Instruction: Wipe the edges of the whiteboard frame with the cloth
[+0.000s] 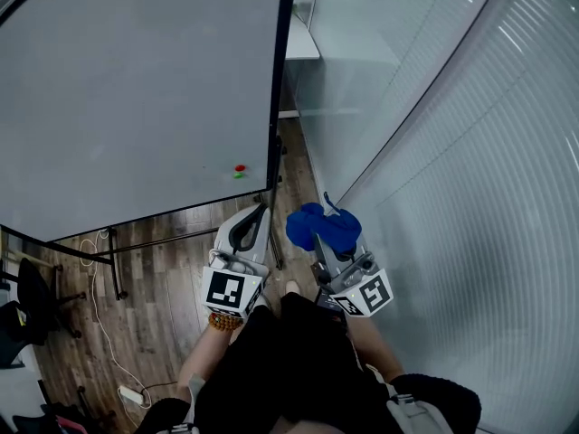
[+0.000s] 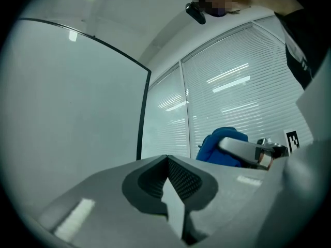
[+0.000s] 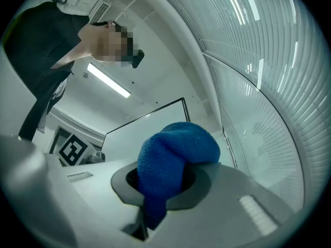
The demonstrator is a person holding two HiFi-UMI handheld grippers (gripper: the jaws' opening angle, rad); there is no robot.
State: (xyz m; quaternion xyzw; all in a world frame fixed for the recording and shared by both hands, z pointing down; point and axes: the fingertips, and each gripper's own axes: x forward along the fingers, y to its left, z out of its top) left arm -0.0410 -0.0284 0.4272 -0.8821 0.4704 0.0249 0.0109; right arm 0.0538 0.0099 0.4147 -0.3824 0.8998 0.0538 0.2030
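Plainly, the right gripper (image 3: 160,190) has its jaws pinched nearly together on the blue cloth (image 3: 176,159), which bulges out over the jaw tips in a rounded wad. The left gripper (image 2: 168,182) beside it is fully closed with nothing between its jaws.

From above, the cloth (image 1: 323,227) sits in front of the person's body. The whiteboard frame's right edge (image 1: 280,80) lies ahead of it and a little to its left. That dark strip runs away from the grippers up the side of the board, so its long axis points almost straight onward from the cloth. The cloth looks clear of the frame, near its lower end but not touching. The left gripper (image 1: 256,213) is actually the closer of the two to that lower corner, but the right gripper (image 1: 333,250) carries the cloth. I'd guess the right one has to shift left and forward to meet the edge.

The whiteboard (image 1: 136,89) is bare grey apart from a red and a green magnet (image 1: 240,171) low on its face. Wood flooring (image 1: 172,269) shows beneath it, with a power strip (image 1: 132,393) on its cable, and a glass wall with blinds (image 1: 470,197) closes in on the right.
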